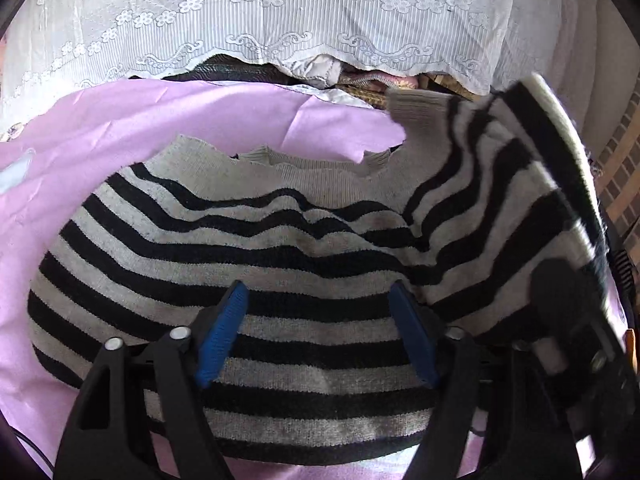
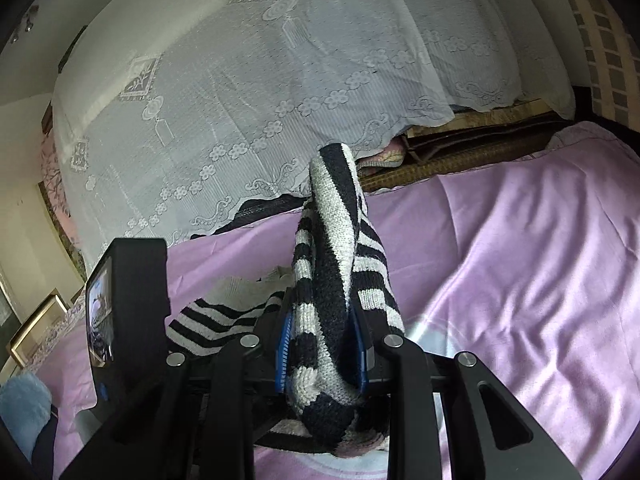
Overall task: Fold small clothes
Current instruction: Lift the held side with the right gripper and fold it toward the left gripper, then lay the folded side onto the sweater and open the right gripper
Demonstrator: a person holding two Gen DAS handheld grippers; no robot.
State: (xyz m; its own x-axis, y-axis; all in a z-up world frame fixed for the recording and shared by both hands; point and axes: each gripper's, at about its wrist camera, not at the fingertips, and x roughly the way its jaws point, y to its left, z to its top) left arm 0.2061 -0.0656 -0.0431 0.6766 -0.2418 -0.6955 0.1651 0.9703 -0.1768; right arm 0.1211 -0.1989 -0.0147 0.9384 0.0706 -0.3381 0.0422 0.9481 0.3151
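Black-and-cream striped sweater (image 1: 256,248) spread on lilac sheet (image 1: 80,152), right gripper (image 2: 322,344) fingers pinching its lifted sleeve, left gripper (image 1: 316,320) fingers apart.

Soft daylight is filtering through a lace curtain (image 2: 248,92), lighting both views evenly and leaving gentle shadows in the folds of the lilac sheet (image 2: 520,260). Fisheye curvature is bending straight lines, corners are darkening to black, and a lifted striped sleeve (image 1: 560,184) is smearing with motion blur.
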